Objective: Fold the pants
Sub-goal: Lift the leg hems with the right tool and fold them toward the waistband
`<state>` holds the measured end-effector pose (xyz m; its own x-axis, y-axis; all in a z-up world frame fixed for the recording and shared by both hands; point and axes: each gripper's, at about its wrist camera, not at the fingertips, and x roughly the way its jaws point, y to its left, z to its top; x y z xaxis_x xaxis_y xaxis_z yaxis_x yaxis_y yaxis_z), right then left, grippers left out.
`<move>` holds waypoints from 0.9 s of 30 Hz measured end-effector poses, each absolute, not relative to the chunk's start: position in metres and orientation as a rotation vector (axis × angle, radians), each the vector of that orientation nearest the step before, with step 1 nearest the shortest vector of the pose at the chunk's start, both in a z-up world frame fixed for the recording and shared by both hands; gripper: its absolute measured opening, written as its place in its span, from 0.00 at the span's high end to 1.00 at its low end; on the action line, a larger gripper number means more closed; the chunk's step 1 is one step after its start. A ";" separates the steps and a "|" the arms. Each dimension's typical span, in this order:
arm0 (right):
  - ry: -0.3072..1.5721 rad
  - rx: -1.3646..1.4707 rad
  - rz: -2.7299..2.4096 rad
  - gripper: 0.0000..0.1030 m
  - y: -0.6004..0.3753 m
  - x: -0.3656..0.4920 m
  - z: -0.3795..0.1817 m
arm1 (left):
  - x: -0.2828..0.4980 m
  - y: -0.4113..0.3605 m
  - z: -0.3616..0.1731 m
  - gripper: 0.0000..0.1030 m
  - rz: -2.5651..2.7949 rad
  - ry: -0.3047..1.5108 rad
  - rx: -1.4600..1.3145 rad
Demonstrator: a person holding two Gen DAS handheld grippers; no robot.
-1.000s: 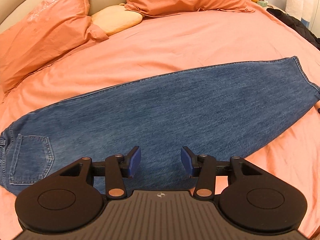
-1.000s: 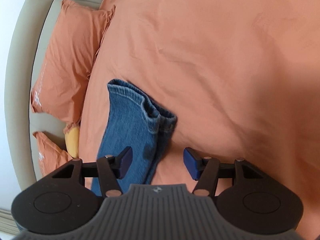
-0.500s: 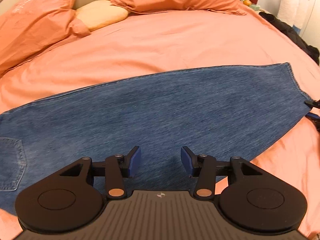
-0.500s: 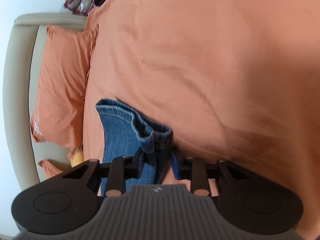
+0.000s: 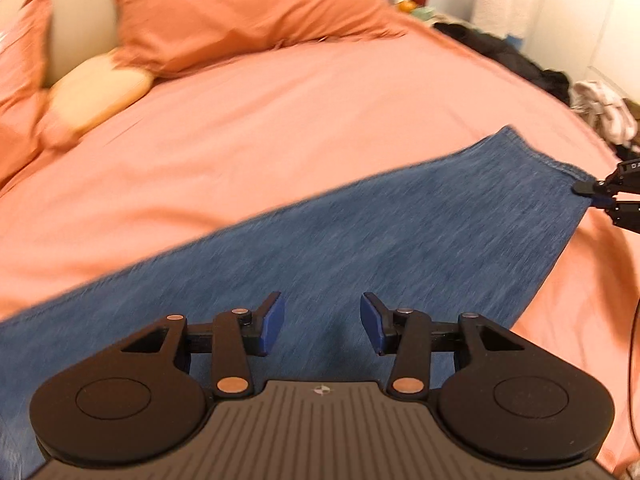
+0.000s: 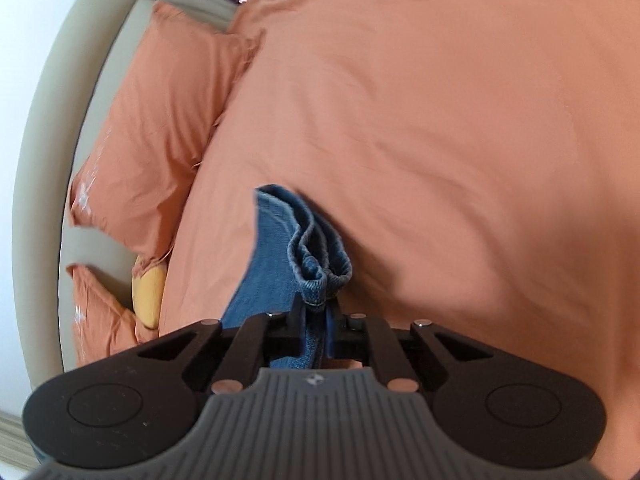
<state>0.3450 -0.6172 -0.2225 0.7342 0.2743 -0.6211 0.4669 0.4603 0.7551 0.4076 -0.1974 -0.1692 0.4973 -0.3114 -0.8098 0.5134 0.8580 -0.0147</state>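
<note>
Salmon-sheeted bed (image 5: 304, 120), pillows (image 5: 240, 12) along the headboard edge. Blue jeans (image 5: 360, 248) laid flat across the near side, hem toward the right edge. Left gripper (image 5: 322, 326) spread wide, empty, above the denim. Right gripper (image 6: 318, 320) clamped tight on the bunched hem (image 6: 320, 272).

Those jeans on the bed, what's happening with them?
A person is folding the jeans with a two-finger gripper in each hand. The pants lie stretched across the orange bedspread. The right gripper is shut on the leg hems and has them bunched up off the bed. The left gripper is open above the middle of the leg, gripping nothing. No fold is made yet.
</note>
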 end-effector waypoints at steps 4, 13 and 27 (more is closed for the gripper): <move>0.781 1.047 -0.105 0.96 -0.612 0.350 -0.207 | 0.428 -0.219 -0.178 0.60 -0.529 0.918 0.284; 0.799 0.985 -0.062 0.96 -0.614 0.345 -0.195 | 0.489 -0.252 -0.212 0.72 -0.500 0.964 0.339; 0.811 0.940 0.002 0.96 -0.614 0.356 -0.176 | 0.498 -0.262 -0.221 0.76 -0.444 0.961 0.361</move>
